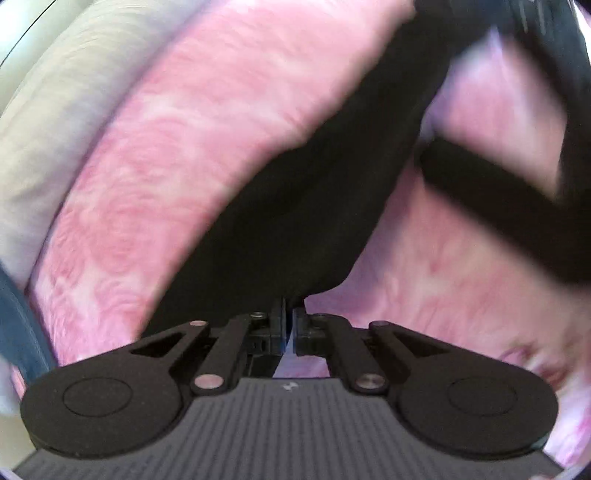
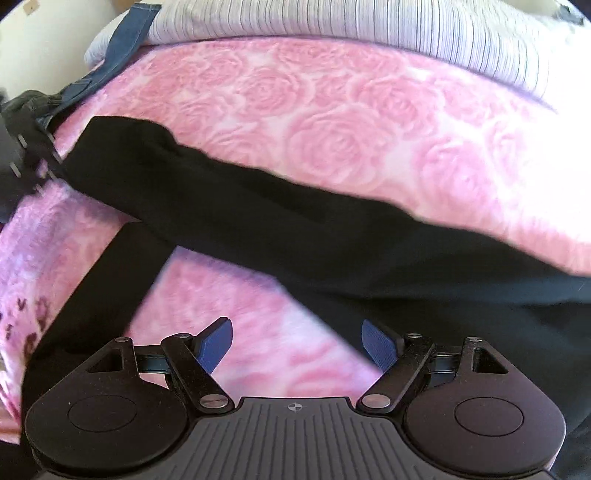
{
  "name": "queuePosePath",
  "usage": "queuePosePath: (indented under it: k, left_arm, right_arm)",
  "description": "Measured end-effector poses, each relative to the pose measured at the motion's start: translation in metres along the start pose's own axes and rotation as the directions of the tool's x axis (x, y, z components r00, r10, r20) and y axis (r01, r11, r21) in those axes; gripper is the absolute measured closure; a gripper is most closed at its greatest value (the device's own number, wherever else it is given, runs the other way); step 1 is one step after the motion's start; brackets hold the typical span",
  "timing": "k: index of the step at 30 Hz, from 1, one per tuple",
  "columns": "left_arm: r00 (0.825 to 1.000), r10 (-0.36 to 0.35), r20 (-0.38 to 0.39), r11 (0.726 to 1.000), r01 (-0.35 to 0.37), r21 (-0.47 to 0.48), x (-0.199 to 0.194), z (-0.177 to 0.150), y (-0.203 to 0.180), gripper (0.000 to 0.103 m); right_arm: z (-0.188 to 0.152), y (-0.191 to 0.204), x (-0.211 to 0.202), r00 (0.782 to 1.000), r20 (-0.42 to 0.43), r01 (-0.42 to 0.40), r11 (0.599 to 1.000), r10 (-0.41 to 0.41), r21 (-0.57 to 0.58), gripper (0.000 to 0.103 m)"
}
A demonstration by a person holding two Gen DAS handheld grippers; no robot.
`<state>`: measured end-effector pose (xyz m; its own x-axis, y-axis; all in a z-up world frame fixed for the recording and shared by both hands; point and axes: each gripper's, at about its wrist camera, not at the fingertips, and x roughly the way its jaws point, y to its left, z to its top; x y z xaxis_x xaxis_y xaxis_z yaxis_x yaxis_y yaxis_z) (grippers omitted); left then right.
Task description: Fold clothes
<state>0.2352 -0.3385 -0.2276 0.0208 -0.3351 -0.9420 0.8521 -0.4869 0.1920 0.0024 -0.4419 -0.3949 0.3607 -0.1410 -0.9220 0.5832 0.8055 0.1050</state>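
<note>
- The left gripper (image 1: 289, 325), low in the centre of its frame, has its jaws pressed together on a corner of the soft black fabric garment (image 1: 295, 206), which runs from the pinch toward the upper right.
- The right gripper (image 2: 297, 341) stands spread wide over bare blanket at the bottom of its frame, its blue pads (image 2: 218, 343) clamping nothing.
- The garment looks light, limp and thin; it will likely sag and slide between holds, so an edge or corner seems the best place to take it.
- It is plain matte black with a long band and a narrower strip (image 2: 96, 295) branching lower left.
- It lies across the pink rose-patterned plush blanket (image 2: 332, 125); a striped white cloth (image 2: 332, 22) sits along the top edge.
</note>
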Motion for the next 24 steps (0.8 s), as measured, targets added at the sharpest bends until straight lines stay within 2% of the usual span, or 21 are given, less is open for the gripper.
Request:
queuePosePath:
  k: [2, 4, 5, 7, 8, 10, 11, 12, 14, 17, 19, 20, 21, 22, 24]
  left_arm:
    - [0.998, -0.019, 0.052, 0.992, 0.025, -0.126, -0.033, 0.020, 0.048, 0.102]
    - [0.997, 0.008, 0.080, 0.977, 0.010, -0.212, -0.047, 0.045, 0.094, 0.100]
    - [0.997, 0.021, 0.075, 0.966, -0.001, -0.260, -0.045, 0.056, 0.115, 0.093]
    - [0.993, 0.108, 0.042, 0.930, -0.087, -0.356, -0.035, 0.071, 0.153, 0.088]
    - [0.984, 0.180, 0.012, 0.908, -0.162, -0.386, -0.027, 0.073, 0.168, 0.082]
    - [0.958, 0.281, -0.063, 0.865, -0.281, -0.416, -0.010, 0.070, 0.184, 0.069]
    - [0.950, 0.304, -0.072, 0.857, -0.305, -0.415, -0.005, 0.065, 0.183, 0.067]
    - [0.945, 0.317, -0.078, 0.853, -0.320, -0.413, 0.001, 0.059, 0.180, 0.066]
    - [0.954, 0.290, -0.076, 0.868, -0.296, -0.399, 0.013, 0.041, 0.162, 0.047]
    - [0.973, 0.214, -0.089, 0.920, -0.232, -0.317, 0.039, 0.009, 0.123, 0.041]
    - [0.962, 0.249, -0.111, 0.951, -0.264, -0.163, 0.061, -0.010, 0.093, 0.041]
    - [0.950, 0.291, -0.109, 0.954, -0.297, -0.040, 0.072, -0.019, 0.075, 0.041]
    - [0.939, 0.329, -0.099, 0.943, -0.322, 0.084, 0.083, -0.028, 0.057, 0.041]
    - [0.932, 0.354, -0.077, 0.921, -0.333, 0.203, 0.092, -0.036, 0.042, 0.041]
    - [0.920, 0.392, -0.023, 0.862, -0.358, 0.360, 0.107, -0.049, 0.021, 0.042]
  right_arm:
    - [0.009, -0.011, -0.006, 1.000, 0.020, 0.018, 1.000, -0.017, -0.024, 0.023]
    - [0.020, -0.022, -0.010, 0.998, 0.050, 0.051, 0.998, -0.050, -0.031, 0.023]
    - [0.026, -0.027, -0.011, 0.995, 0.066, 0.072, 0.997, -0.070, -0.028, 0.023]
    - [0.038, -0.037, -0.012, 0.991, 0.093, 0.103, 0.995, -0.101, -0.010, 0.023]
    - [0.042, -0.039, -0.012, 0.989, 0.101, 0.111, 0.994, -0.110, -0.005, 0.023]
    - [0.044, -0.037, -0.012, 0.988, 0.103, 0.118, 0.993, -0.117, -0.007, 0.023]
    - [0.043, -0.035, -0.012, 0.989, 0.099, 0.114, 0.993, -0.112, -0.013, 0.023]
    - [0.039, -0.030, -0.011, 0.991, 0.093, 0.103, 0.994, -0.101, -0.023, 0.023]
    - [0.027, -0.021, -0.009, 0.994, 0.071, 0.086, 0.995, -0.083, -0.042, 0.023]
    - [0.004, -0.007, 0.003, 0.998, 0.019, 0.056, 0.997, -0.055, -0.058, 0.023]
    - [-0.011, 0.008, 0.014, 0.996, -0.013, 0.081, 0.989, -0.083, -0.126, 0.023]
    - [-0.016, 0.017, 0.019, 0.995, -0.020, 0.095, 0.980, -0.100, -0.172, 0.023]
    - [-0.020, 0.025, 0.024, 0.994, -0.021, 0.104, 0.970, -0.111, -0.218, 0.023]
    - [-0.023, 0.032, 0.028, 0.993, -0.019, 0.108, 0.959, -0.117, -0.262, 0.023]
    - [-0.027, 0.043, 0.040, 0.990, -0.012, 0.127, 0.928, -0.140, -0.350, 0.023]
